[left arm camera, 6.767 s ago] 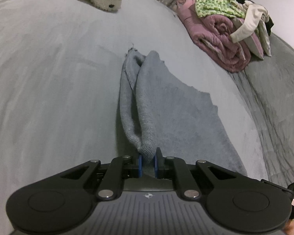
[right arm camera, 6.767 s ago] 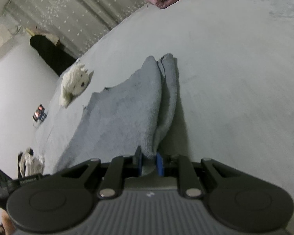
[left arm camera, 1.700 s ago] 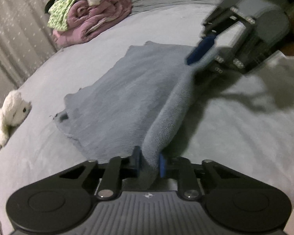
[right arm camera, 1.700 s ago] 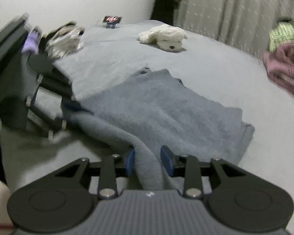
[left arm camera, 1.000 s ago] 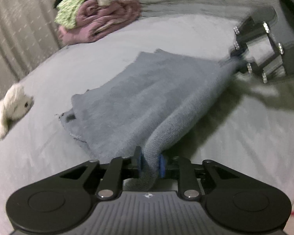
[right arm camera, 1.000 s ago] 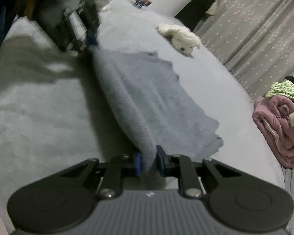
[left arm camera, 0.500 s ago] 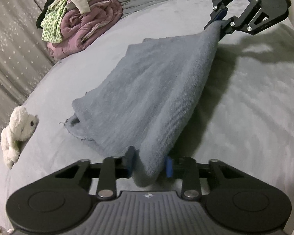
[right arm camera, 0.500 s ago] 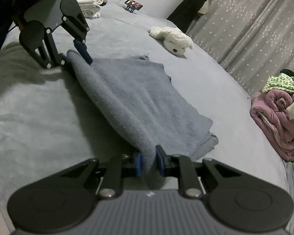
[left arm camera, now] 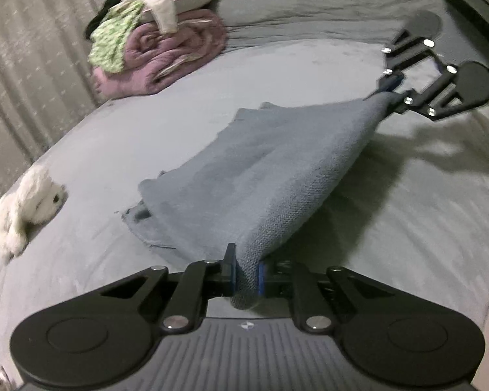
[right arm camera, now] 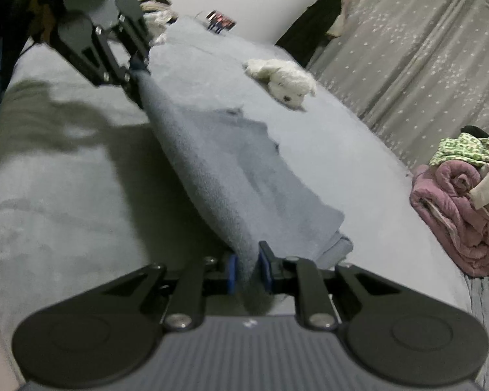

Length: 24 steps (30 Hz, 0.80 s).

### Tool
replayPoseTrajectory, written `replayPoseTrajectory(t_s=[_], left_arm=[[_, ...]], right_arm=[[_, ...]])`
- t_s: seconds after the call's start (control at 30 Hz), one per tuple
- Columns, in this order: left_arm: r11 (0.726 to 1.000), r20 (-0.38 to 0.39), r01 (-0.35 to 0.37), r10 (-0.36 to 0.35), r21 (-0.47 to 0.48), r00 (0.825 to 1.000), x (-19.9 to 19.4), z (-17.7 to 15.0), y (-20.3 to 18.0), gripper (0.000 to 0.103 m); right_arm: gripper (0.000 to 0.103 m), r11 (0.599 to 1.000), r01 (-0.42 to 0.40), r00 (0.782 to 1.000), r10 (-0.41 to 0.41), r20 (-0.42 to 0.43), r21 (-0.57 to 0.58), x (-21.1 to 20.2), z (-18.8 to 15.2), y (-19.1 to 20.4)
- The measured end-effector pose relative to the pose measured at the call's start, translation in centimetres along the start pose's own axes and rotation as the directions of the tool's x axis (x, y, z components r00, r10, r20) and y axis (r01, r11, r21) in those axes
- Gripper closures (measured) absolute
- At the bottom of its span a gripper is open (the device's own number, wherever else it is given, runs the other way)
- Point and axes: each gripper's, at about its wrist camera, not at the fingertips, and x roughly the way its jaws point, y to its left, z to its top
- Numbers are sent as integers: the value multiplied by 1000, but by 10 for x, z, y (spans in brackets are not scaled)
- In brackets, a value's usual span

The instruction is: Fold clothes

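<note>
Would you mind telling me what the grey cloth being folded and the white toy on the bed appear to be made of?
Grey cloth: seemingly a soft knit or terry-like fabric, matte, with a visible coarse weave near the left claw; it drapes limply between that and the right claw. White toy: probably plush, judging by its fluffy, shaggy pile.

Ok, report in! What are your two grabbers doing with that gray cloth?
Left tool and right tool both shut on gray cloth. Near edge lifted taut between them, far edge on bed. Plush toy lies beyond, nothing blocking.
</note>
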Motion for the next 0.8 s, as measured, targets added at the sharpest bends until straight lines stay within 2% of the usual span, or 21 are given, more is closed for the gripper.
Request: replayPoseTrajectory(t_s=[0.13,0.27,0.33,0.43,0.53,0.63,0.8], left_arm=[[995,38,70,-73,68,997,-21,-2,-12,93],[981,87,153,-164,123,983,-53,-7,-20,93],[980,69,153,-162,130,984,-51,-9,-20,93],[990,32,117,-120,81,992,-34,-4,-13,93],[995,73,95,-94,-20,993,-34,4,2,93],[990,118,86,-73,-112,990,-34,15,21,93],[974,112,88,-65,-210,992,-11,27,45,93]], right_arm=[[89,999,-52,998,52,-18,-2,-17,-4,4],[89,995,-92,996,92,10,38,-43,-11,3],[89,994,-103,995,102,16,44,-45,-12,5],[89,994,-106,994,106,2,27,-41,-10,10],[89,994,-94,995,92,27,48,-40,-3,2],[89,993,-70,996,64,67,100,-39,3,-16],[88,984,-56,996,44,78,166,-24,9,-41]])
